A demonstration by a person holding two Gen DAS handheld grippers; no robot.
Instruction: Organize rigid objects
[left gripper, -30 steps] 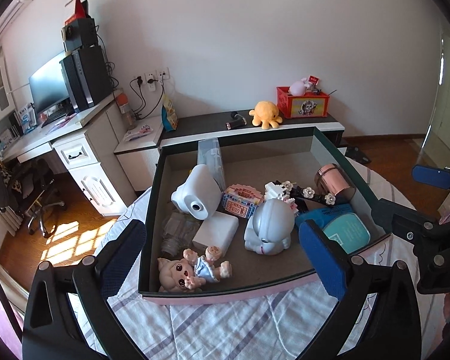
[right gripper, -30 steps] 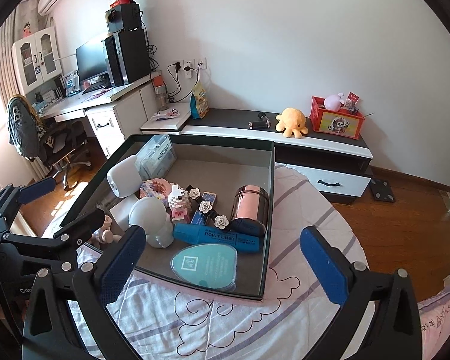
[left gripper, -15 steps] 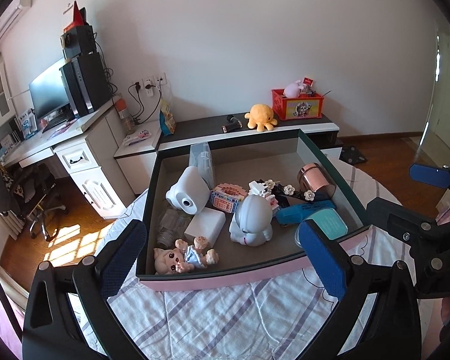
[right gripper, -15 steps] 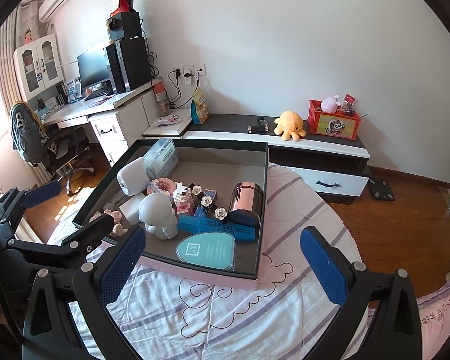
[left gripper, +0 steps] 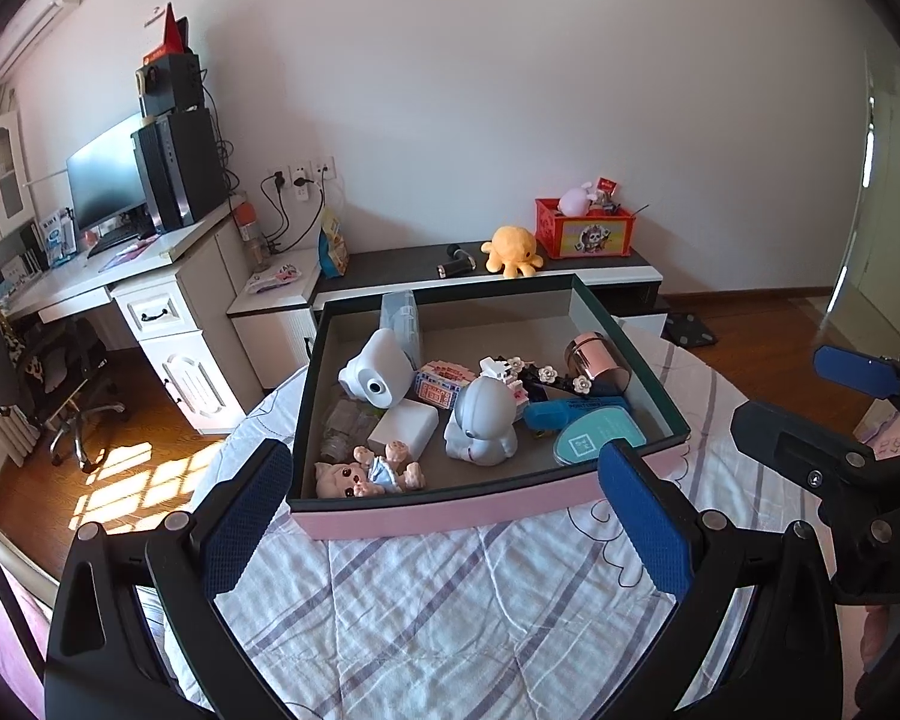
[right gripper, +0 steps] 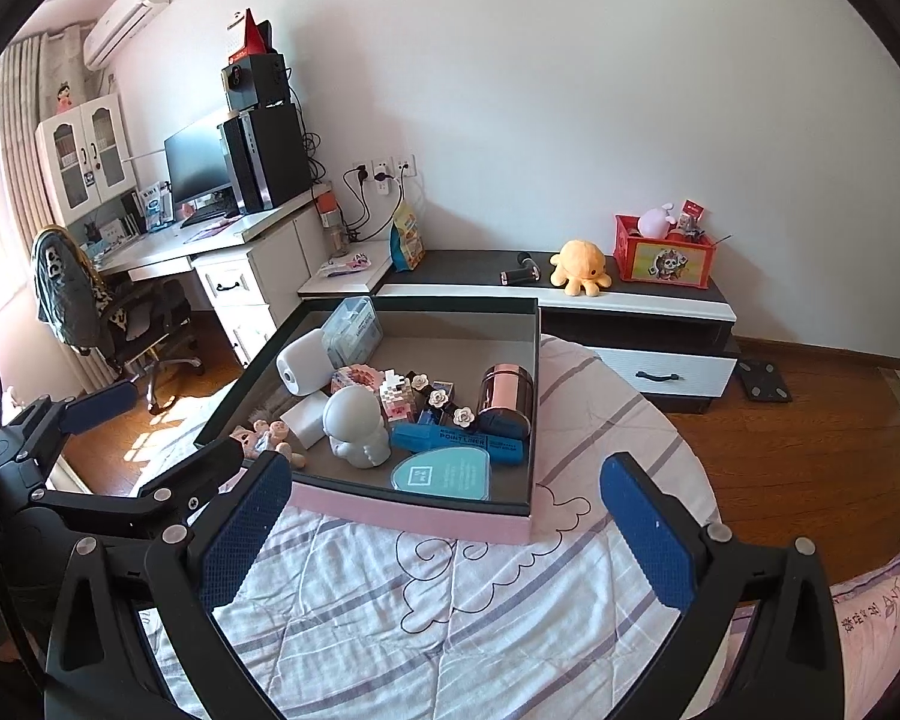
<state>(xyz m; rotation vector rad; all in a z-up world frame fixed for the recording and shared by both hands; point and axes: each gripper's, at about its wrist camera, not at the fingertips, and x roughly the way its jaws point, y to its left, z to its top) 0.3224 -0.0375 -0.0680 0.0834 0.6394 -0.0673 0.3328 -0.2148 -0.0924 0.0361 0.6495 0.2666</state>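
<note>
A pink-walled box [left gripper: 450, 515] with a dark green rim sits on the bed. It holds a white astronaut figure [left gripper: 483, 420], a white camera [left gripper: 375, 375], a small doll [left gripper: 366, 474], a rose-gold can [left gripper: 597, 360], a blue marker [left gripper: 570, 408], a teal heart-shaped case [left gripper: 597, 438] and a clear plastic case [left gripper: 401, 315]. My left gripper [left gripper: 444, 471] is open just short of the box's near wall. My right gripper [right gripper: 444, 480] is also open, short of the box [right gripper: 426, 515] at its right corner. Neither holds anything.
The bed carries a striped quilt [left gripper: 450, 612]. Behind the box runs a low cabinet [right gripper: 630, 300] with an orange octopus plush [right gripper: 579, 264] and a red bin [right gripper: 666, 252]. A desk with a monitor [left gripper: 105, 186] and an office chair [right gripper: 120, 312] stand at the left over a wooden floor.
Both grippers have pulled back from the box, so it looks smaller and its pink near wall now shows. The items inside have not moved, and both grippers stay open.
</note>
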